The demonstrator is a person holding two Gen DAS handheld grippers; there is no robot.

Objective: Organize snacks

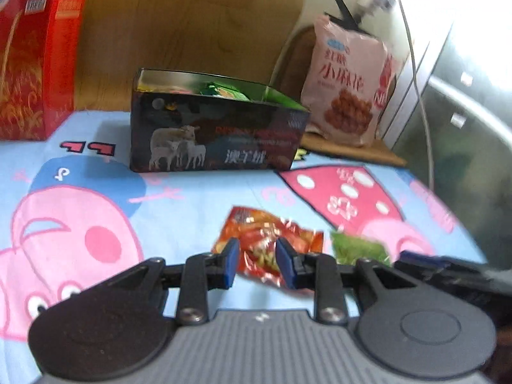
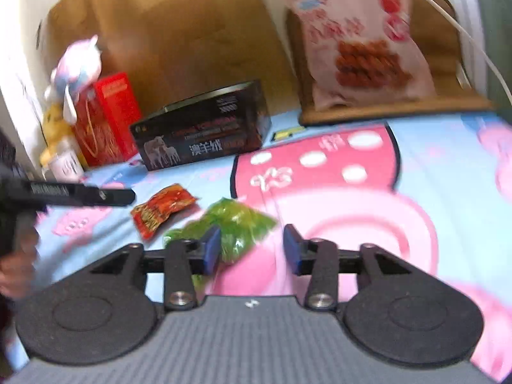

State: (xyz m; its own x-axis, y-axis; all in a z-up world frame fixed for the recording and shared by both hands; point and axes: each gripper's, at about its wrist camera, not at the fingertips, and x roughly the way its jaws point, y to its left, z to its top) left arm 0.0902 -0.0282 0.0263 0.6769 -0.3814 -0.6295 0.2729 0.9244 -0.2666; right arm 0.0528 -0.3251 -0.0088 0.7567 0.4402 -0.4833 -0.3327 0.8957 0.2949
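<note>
Here the red snack packet (image 1: 265, 243) lies beyond the left gripper's (image 1: 257, 260) clenched, empty fingers (image 1: 231, 260).

A cartoon-printed blue and pink bedsheet (image 1: 198, 192) covers the surface, backed by a brown wooden headboard (image 1: 192, 25), with a small wooden stand (image 2: 400, 108) at its far right corner beside a pale wall (image 2: 19, 32).

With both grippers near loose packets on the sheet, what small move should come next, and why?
Probably ease the right gripper forward over the green packet: its jaws stand apart with nothing gripped, and the packet lies loose outside the black box.
</note>
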